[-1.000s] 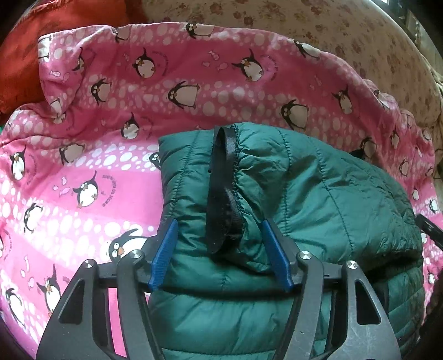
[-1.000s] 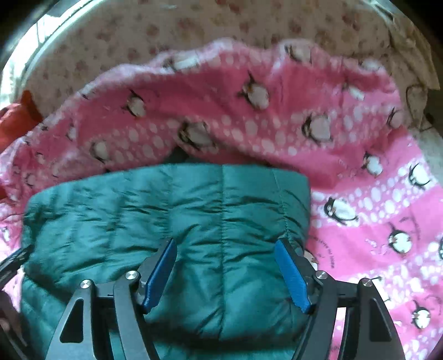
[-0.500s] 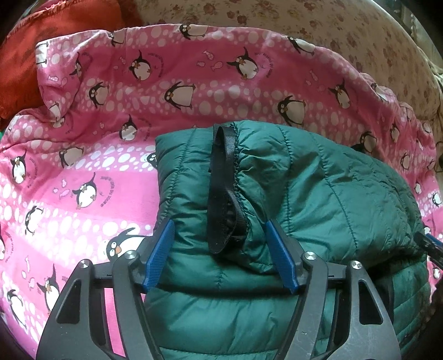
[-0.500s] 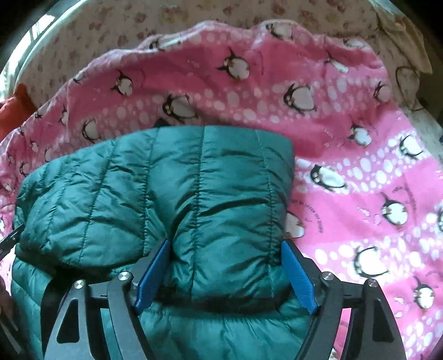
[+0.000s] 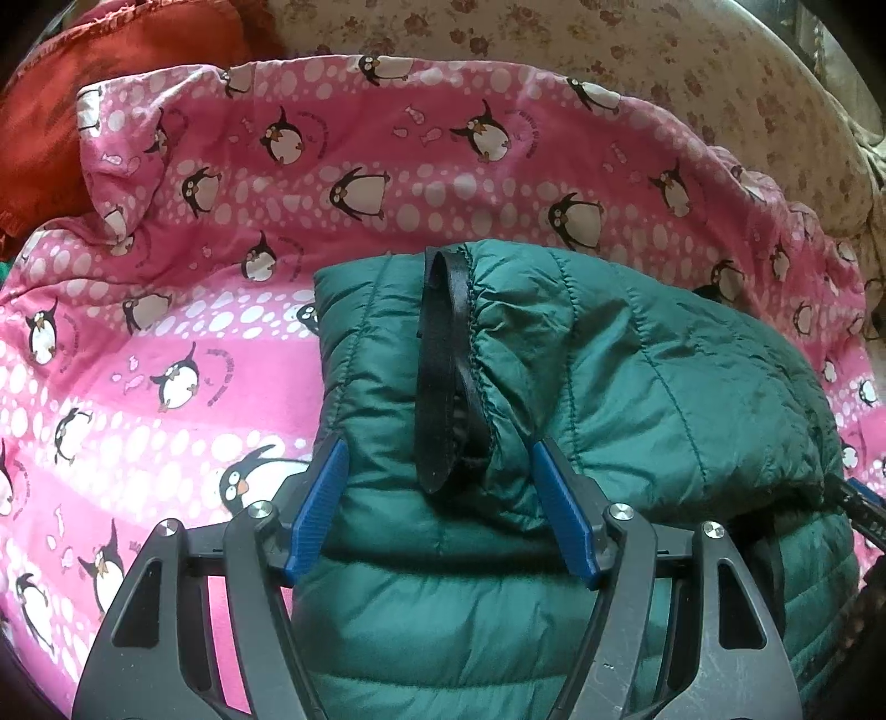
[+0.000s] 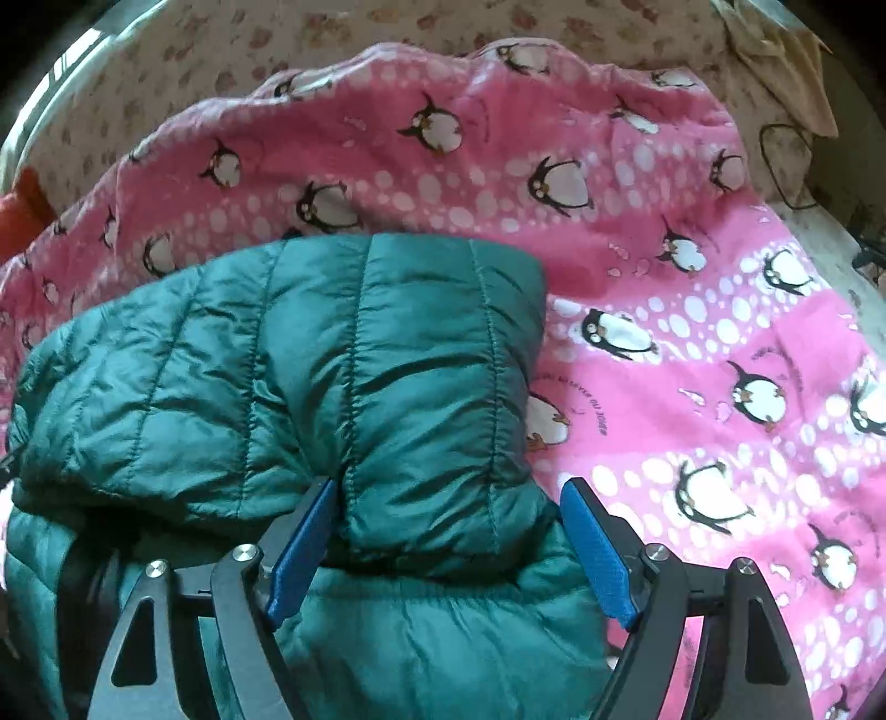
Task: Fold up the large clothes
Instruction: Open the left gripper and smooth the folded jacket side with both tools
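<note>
Both grippers, left (image 5: 437, 498) and right (image 6: 448, 537), are open around the folded coat (image 5: 609, 360). Next: press it flat.

Bed: under your work you have a bed in a beige floral sheet (image 5: 637, 50), showing along the far edge.
Blanket: a pink penguin blanket (image 5: 166, 343) lies rumpled over it.
Jacket: your folded green quilted jacket (image 5: 637, 387) rests on the blanket.
Far left: an orange-red cloth (image 5: 83, 94) lies bunched.
</note>
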Tool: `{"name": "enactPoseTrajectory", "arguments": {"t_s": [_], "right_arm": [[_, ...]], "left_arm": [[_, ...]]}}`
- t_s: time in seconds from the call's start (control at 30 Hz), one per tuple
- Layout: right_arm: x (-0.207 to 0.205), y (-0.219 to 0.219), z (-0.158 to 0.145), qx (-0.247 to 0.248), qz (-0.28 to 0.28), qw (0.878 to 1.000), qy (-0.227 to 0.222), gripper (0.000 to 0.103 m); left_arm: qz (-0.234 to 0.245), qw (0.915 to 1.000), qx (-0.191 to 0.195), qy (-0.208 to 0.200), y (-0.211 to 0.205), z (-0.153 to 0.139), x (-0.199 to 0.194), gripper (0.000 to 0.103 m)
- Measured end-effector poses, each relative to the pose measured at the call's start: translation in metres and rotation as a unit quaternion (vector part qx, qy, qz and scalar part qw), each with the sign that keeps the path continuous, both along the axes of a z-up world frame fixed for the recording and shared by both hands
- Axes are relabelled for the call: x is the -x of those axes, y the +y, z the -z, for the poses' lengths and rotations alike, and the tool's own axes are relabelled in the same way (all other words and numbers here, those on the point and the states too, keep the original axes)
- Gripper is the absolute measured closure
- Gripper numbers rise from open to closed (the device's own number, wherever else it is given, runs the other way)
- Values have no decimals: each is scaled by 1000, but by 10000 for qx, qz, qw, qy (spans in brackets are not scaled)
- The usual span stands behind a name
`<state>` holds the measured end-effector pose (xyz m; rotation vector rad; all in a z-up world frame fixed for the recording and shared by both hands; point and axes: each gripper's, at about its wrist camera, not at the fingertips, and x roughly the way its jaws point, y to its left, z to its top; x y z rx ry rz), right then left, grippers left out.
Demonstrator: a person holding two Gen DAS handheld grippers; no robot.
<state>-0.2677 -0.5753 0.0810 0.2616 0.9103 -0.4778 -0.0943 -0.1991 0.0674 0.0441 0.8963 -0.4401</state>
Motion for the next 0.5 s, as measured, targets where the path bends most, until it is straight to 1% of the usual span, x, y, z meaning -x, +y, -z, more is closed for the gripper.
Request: {"name": "enactPoseTrajectory", "arguments": {"t_s": [0.13, 0.23, 0.3, 0.4, 0.5], "right_arm": [[24, 9, -15, -29, -67, 9998, -173, 24], [43, 16, -22, -260, -150, 9991, -287, 24], [56, 21, -23, -372, -204, 9987, -269, 24], [72, 31, -22, -380, -292, 9987, -190, 24], [87, 39, -19, -390, -370, 9985, -106, 24]], "left_arm": [[18, 10000, 36, 14, 9, -6, 11, 34], [71, 9999, -56, -68, 15, -9, 24, 34], [93, 9997, -196, -129, 20, -10, 34, 34], [100, 9993, -306, -176, 31, -8, 50, 34], [213, 9986, -453, -173, 40, -5, 68, 34]]}}
